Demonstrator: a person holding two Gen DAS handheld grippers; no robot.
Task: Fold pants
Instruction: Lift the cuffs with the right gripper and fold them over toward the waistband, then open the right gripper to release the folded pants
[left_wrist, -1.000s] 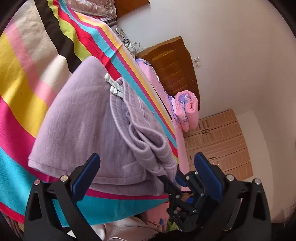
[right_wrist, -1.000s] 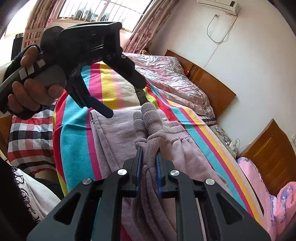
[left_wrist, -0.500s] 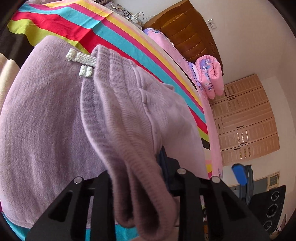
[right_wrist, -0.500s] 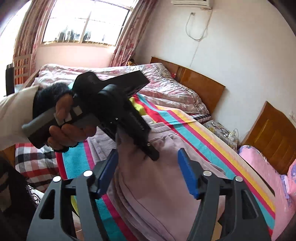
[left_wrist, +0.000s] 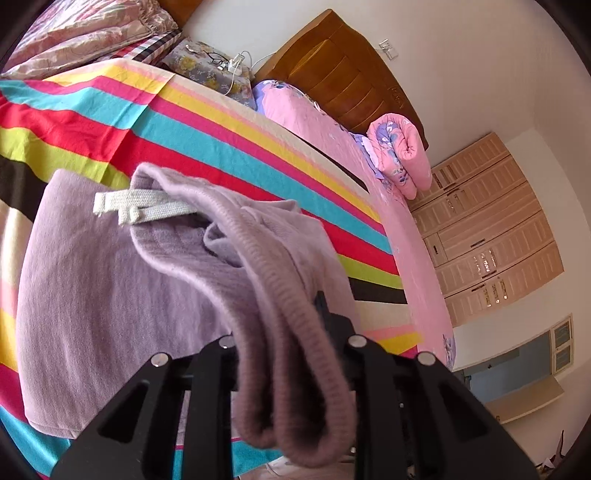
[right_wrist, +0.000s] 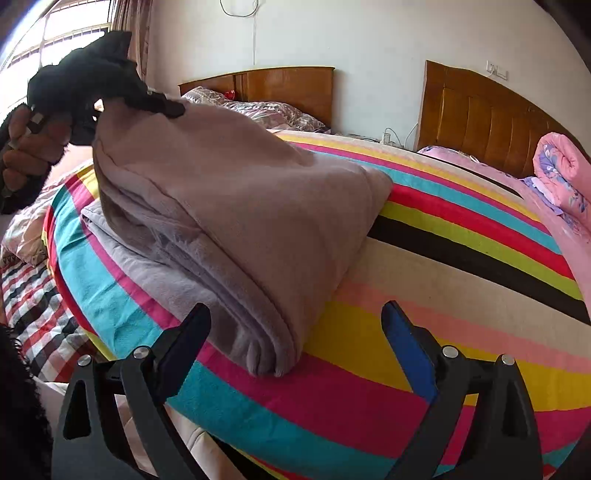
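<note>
Lilac fleece pants (left_wrist: 103, 295) lie partly folded on a bright striped bedspread (left_wrist: 207, 122). My left gripper (left_wrist: 288, 354) is shut on the ribbed cuff end of the pants, which drapes over its fingers. In the right wrist view the left gripper (right_wrist: 110, 92) holds that end lifted high above the folded stack of the pants (right_wrist: 229, 221). A white drawstring (left_wrist: 144, 206) lies on the fabric. My right gripper (right_wrist: 295, 343) is open and empty, just in front of the folded edge near the bed's front.
A pink bed (left_wrist: 369, 177) with a rolled pink quilt (right_wrist: 565, 173) stands beyond the striped one, with wooden headboards (right_wrist: 476, 118) behind. A nightstand with cables (left_wrist: 218, 70) sits between the beds. A checked cloth (right_wrist: 33, 306) hangs at the left.
My right gripper let go of the cuffs, opened and drew back to the bed's front. My left gripper shut on the cuff end and lifted it.
</note>
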